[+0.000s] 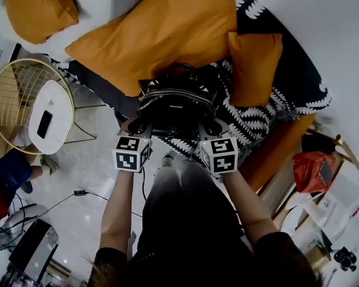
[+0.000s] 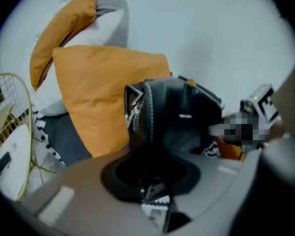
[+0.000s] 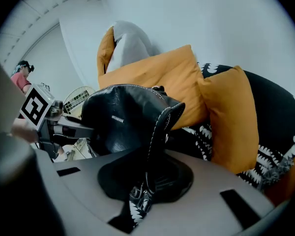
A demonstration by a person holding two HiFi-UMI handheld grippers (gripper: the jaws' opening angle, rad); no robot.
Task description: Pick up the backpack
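A bed or sofa draped in a black-and-white patterned throw [image 1: 269, 109] stood against a pale wall, with a large orange pillow [image 1: 161, 31] and a smaller orange pillow [image 1: 254, 67] lying on it; a gold wire side table [image 1: 12, 82] stood on the floor to its left. The backpack [image 1: 176, 103], black and glossy like leather, stood upright at the front edge of the throw, just in front of the large pillow; whether its base rested on the throw could not be told.

The left gripper [image 1: 136, 127] was pinched on the bag's left side, its jaws drawn close on a fold of the black shell beside the zip; the right gripper [image 1: 208, 129] was clamped in the same way on the white-stitched right edge; the bag hung between the two.

The bag looked soft rather than stiff, so it would likely sag and fold between two side grips; the smooth shell seemed slippery, and a thin pinch of it could creep out. The stitched seams probably offered the surest bite; the looped top handle [image 1: 178, 70] would likely carry the load more squarely. Its weight could not be judged; it looked small and only partly filled.
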